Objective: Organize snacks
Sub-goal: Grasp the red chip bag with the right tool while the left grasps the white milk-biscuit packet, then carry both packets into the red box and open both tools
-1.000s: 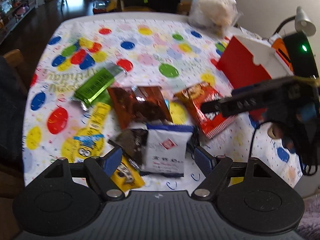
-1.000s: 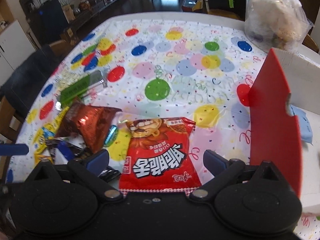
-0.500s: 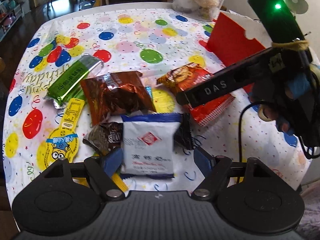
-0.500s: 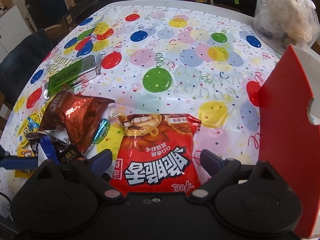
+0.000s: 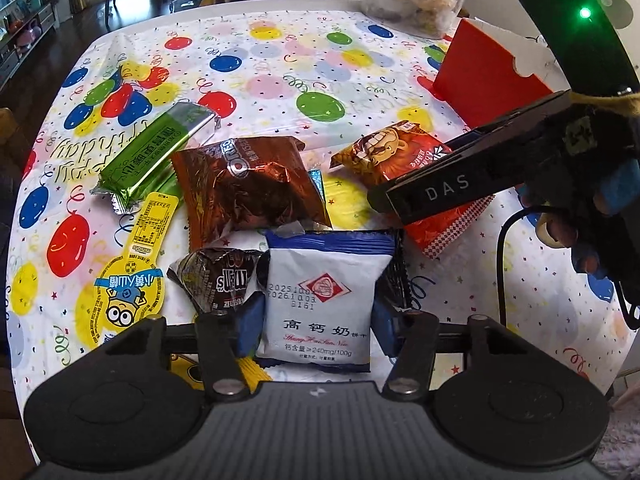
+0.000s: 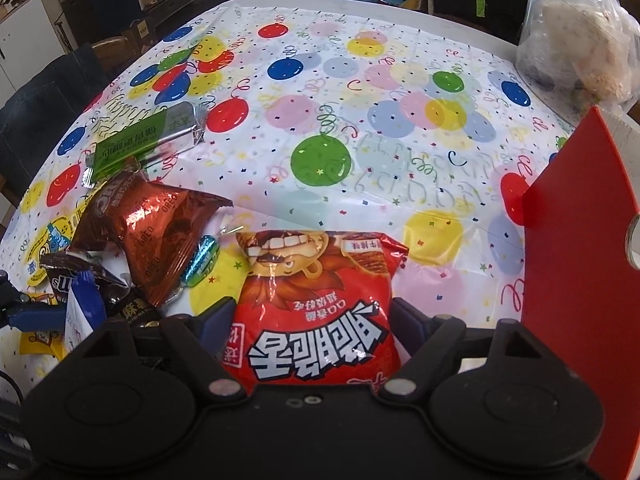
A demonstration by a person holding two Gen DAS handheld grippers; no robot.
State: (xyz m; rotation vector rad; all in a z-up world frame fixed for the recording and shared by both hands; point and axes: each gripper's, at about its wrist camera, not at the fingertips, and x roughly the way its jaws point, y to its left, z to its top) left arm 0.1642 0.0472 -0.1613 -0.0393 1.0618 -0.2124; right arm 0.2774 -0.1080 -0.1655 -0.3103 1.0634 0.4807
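A pile of snacks lies on the balloon tablecloth. My left gripper has its blue pads against both sides of the white and blue biscuit pack. My right gripper has its fingers against both sides of the red snack bag; that bag also shows in the left wrist view, under the right gripper's body. A brown Oreo bag, a green bar, a dark chocolate pack and a yellow Minion packet lie around them.
A red and white open box stands at the right, close to the red bag. A clear plastic bag of pale food sits at the far right corner. The table's front edge is just under both grippers. Chairs stand at the left.
Both grippers have moved forward and down over their packs. The jaws of each have narrowed from wide open to touching the pack's sides.
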